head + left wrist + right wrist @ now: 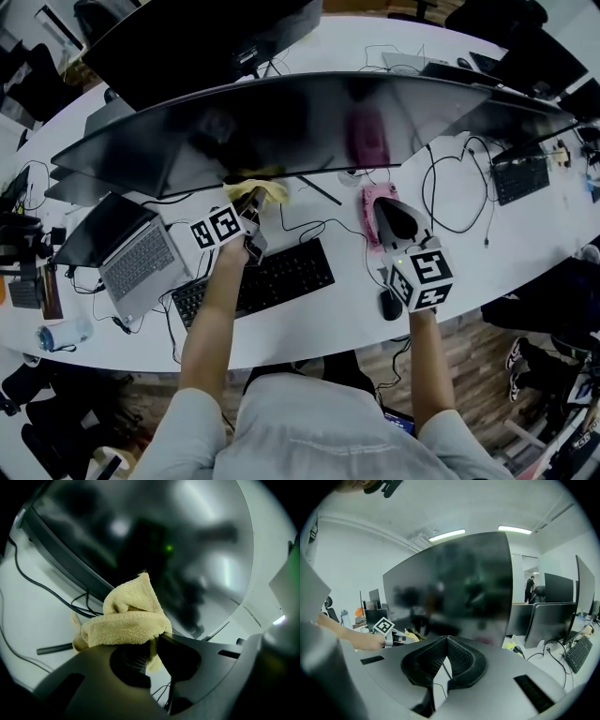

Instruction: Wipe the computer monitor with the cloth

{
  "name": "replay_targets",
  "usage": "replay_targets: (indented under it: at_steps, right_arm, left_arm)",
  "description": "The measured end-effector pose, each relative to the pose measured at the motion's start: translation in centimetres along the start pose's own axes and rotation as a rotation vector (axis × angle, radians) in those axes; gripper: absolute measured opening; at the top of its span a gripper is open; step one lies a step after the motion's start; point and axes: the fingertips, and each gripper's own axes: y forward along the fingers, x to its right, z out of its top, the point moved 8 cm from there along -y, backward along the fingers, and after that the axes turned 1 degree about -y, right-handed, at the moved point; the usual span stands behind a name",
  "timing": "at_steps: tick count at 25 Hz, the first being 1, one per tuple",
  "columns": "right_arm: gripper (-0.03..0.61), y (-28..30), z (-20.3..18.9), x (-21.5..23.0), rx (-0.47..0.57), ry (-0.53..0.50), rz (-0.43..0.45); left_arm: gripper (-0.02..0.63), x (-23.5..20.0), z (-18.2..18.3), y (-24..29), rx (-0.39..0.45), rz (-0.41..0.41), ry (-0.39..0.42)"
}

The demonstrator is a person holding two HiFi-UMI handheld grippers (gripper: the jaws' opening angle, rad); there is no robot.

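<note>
A wide curved dark monitor (309, 122) spans the white desk (534, 234). My left gripper (251, 217) is shut on a bunched yellow cloth (260, 194), which sits at the monitor's lower edge, left of centre. In the left gripper view the cloth (126, 616) bulges out of the jaws against the screen (187, 550). My right gripper (386, 204) hovers low in front of the monitor's right half, above a pink pad (367, 199). Its jaws touch at the tips with nothing between them (446, 640), and it faces the screen (454, 583).
A black keyboard (272, 277) and a mouse (391, 303) lie near the desk's front edge. An open laptop (131, 253) stands at the left, a bottle (61, 335) beyond it. Loose cables (450, 187) and a second keyboard (520, 175) are at the right. More monitors (187, 37) stand behind.
</note>
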Motion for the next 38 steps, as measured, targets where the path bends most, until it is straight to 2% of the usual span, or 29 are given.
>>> replay_targets:
  at_steps: [8, 23, 38]
  right_arm:
    - [0.028, -2.7, -1.8, 5.0, -0.001, 0.033, -0.025]
    - [0.028, -8.0, -4.8, 14.3, -0.003, 0.037, -0.035]
    - [0.028, -11.9, -7.7, 20.9, -0.015, 0.062, -0.068]
  left_arm:
    - [0.051, 5.0, -3.3, 5.3, -0.041, -0.038, 0.009]
    - [0.051, 14.1, -9.9, 14.9, -0.056, -0.098, 0.010]
    - [0.051, 20.6, -15.5, 22.3, 0.015, -0.175, -0.117]
